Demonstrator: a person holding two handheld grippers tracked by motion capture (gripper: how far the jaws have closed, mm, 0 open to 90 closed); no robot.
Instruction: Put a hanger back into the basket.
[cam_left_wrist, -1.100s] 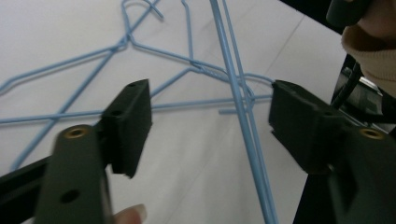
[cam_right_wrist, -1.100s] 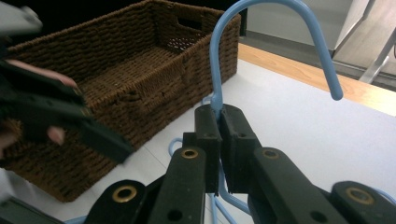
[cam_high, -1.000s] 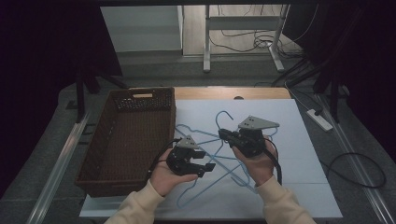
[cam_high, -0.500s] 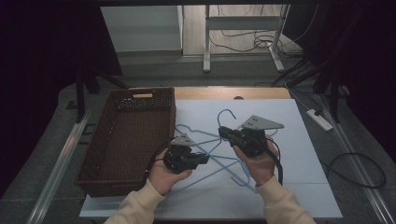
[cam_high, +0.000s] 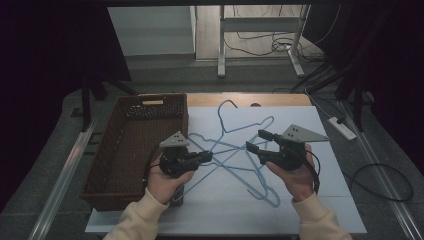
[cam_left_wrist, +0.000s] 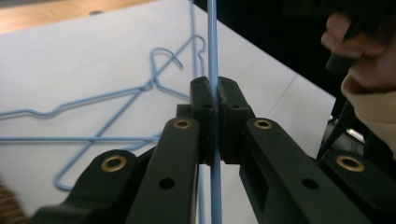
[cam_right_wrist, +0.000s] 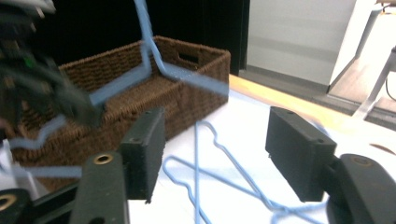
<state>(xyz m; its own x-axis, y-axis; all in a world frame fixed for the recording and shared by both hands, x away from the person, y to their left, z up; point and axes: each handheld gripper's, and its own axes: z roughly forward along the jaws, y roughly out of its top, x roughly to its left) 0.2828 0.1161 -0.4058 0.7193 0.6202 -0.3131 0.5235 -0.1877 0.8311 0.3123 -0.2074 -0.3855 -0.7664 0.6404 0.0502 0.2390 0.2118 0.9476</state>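
Blue wire hangers (cam_high: 227, 150) lie crossed on the white tabletop (cam_high: 300, 200), between my two grippers. My left gripper (cam_high: 206, 158) is shut on the thin wire of one hanger (cam_left_wrist: 212, 46); in the left gripper view the wire runs straight up between the closed jaws (cam_left_wrist: 213, 100). The right gripper view shows that hanger (cam_right_wrist: 149, 60) lifted and blurred in front of the basket, with the left gripper (cam_right_wrist: 70, 100) on it. My right gripper (cam_high: 254, 140) stands open just right of the hangers. Its jaws (cam_right_wrist: 217, 149) are wide apart with nothing between them, above more hangers (cam_right_wrist: 205, 135) on the table.
A brown wicker basket (cam_high: 150, 107) with nothing in it sits at the table's left side, close to my left hand. Floor cables and a power strip (cam_high: 342, 127) lie past the right edge. Metal frame legs (cam_high: 221, 45) stand beyond the far edge.
My left gripper has moved a little left and away, carrying the hanger wire with it, so the hangers shifted. My right gripper has drifted slightly right.
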